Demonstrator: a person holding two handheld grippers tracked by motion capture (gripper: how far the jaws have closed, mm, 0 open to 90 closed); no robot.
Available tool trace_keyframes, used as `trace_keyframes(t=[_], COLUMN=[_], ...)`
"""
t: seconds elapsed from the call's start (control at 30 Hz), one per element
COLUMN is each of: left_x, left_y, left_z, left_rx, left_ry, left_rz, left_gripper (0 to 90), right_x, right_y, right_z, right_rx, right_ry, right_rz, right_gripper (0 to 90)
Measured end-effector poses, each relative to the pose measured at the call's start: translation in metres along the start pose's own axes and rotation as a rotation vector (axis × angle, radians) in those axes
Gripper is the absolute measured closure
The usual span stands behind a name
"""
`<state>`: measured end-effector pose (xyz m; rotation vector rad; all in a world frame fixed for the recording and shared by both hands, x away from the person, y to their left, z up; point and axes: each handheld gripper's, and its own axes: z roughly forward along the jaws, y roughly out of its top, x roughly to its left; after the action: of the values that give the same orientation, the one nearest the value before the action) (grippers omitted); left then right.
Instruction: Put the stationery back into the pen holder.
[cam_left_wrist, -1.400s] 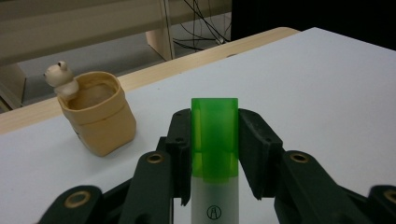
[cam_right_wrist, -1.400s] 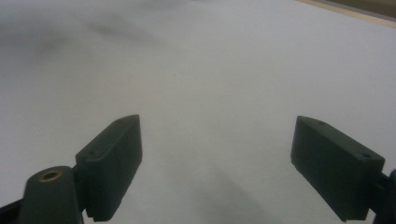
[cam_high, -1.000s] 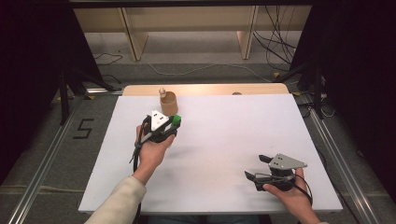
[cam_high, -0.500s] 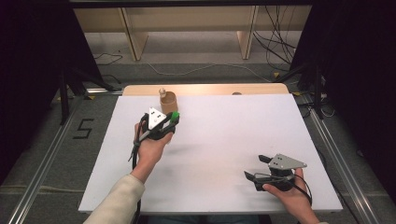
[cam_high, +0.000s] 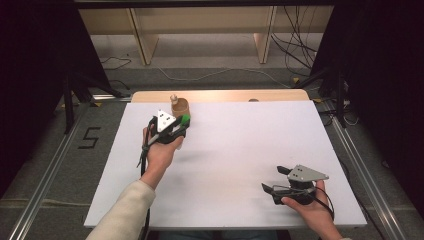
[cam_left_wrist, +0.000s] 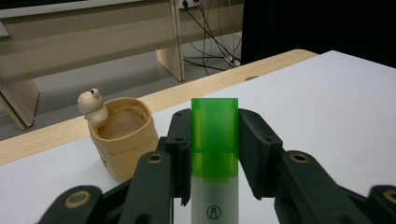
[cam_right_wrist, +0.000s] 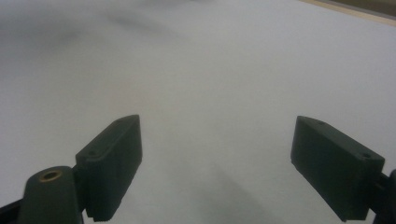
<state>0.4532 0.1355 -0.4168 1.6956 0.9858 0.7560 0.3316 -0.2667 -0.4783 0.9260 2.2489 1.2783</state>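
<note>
Marker (cam_left_wrist: 214, 154), green cap forward, sits clamped between my left gripper's (cam_high: 176, 126) fingers (cam_left_wrist: 258, 149), which are closed partway and pressing its sides. I judge the pick-up done: the marker is off the bench (cam_high: 240, 150) and held near the far edge, toward the far-left corner. Just beyond it stands the cup (cam_high: 180, 107), a tan holder with a small animal figure on its rim, right at the far edge where the white top meets the wooden strip. In the left gripper view the cup (cam_left_wrist: 122, 140) lies ahead and to the left of the cap, apart from it. What I reckon is left: bring the marker over the cup's mouth, tip it down and let go.

My left forearm reaches in from the near edge, hand wrapped round the gripper's body, the marker aimed roughly level toward the far edge. My right gripper (cam_high: 274, 180) rests at the near-right corner, pointing left across the bench, its fingers (cam_right_wrist: 112, 163) spread wide with nothing but white bench between them.
</note>
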Motion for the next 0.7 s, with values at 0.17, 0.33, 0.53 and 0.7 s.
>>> trace_keyframes(t=[0.17, 0.33, 0.53, 0.7], left_x=[0.007, 0.012, 0.019, 0.023], left_y=[0.005, 0.006, 0.007, 0.009], left_z=[0.004, 0.008, 0.015, 0.021], left_rx=[-0.015, -0.013, -0.009, -0.006], left_ry=[-0.002, 0.001, 0.000, -0.003], left_rz=[-0.023, -0.035, -0.057, -0.063], left_gripper=[67.0, 67.0, 67.0, 67.0], right_x=[0.000, 0.000, -0.001, 0.000], right_y=[0.000, 0.000, 0.000, 0.000], right_z=[0.000, 0.000, -0.001, -0.001], right_rx=[0.005, 0.001, 0.004, 0.005], right_ry=[-0.004, -0.005, -0.005, -0.004], right_rz=[-0.001, 0.000, -0.001, -0.002], right_gripper=[17.4, 17.4, 17.4, 17.4])
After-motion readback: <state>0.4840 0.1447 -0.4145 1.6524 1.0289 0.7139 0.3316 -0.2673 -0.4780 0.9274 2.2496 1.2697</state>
